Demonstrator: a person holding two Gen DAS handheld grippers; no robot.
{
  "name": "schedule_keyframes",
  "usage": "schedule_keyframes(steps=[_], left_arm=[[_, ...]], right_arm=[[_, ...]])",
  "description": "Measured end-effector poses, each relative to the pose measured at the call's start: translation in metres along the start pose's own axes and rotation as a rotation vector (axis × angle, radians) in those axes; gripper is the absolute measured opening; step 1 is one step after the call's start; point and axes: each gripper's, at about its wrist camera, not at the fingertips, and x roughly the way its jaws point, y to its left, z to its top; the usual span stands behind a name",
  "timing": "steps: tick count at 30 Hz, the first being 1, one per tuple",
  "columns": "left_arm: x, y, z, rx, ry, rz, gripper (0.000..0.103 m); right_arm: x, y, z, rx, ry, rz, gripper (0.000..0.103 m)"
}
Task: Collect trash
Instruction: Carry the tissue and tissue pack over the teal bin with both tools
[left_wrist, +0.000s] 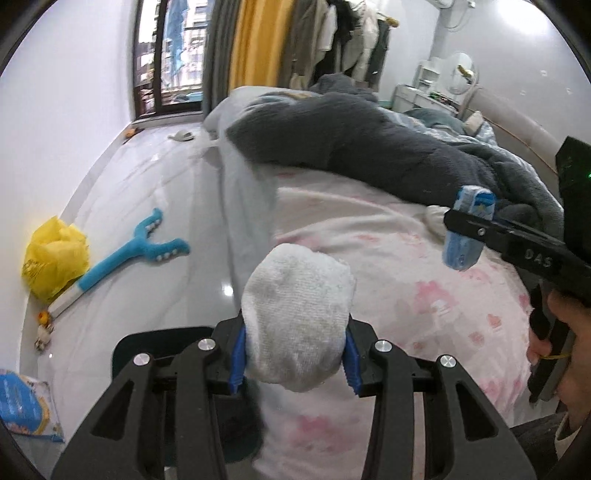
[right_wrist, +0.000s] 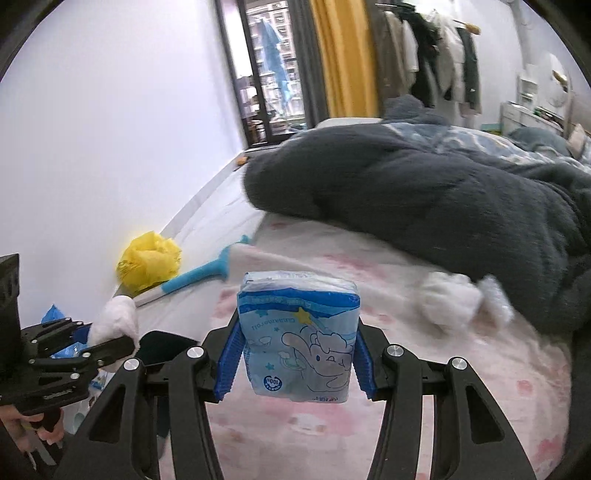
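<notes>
My left gripper (left_wrist: 294, 360) is shut on a crumpled white tissue wad (left_wrist: 297, 314), held above the pink-patterned bed sheet (left_wrist: 406, 266); it also shows in the right wrist view (right_wrist: 114, 325). My right gripper (right_wrist: 295, 363) is shut on a blue cartoon-print tissue pack (right_wrist: 301, 336), also seen at the right of the left wrist view (left_wrist: 467, 229). Another white tissue wad (right_wrist: 448, 301) lies on the sheet next to the dark blanket. A black bin (left_wrist: 155, 347) sits below my left gripper, mostly hidden.
A dark grey fleece blanket (left_wrist: 351, 144) covers the far bed. On the floor lie a yellow plastic bag (left_wrist: 55, 254), a blue long-handled tool (left_wrist: 136, 247) and a blue package (left_wrist: 22, 406). Clothes hang at the back by a yellow curtain.
</notes>
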Motion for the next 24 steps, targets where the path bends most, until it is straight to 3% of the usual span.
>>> schedule_keyframes(steps=[14, 24], left_arm=[[-0.005, 0.076, -0.021, -0.093, 0.053, 0.086, 0.045], [0.007, 0.128, -0.048, -0.155, 0.14, 0.134, 0.046]], right_arm=[[0.036, 0.08, 0.011, -0.083, 0.031, 0.104, 0.053], [0.059, 0.136, 0.013, -0.139, 0.062, 0.176, 0.053]])
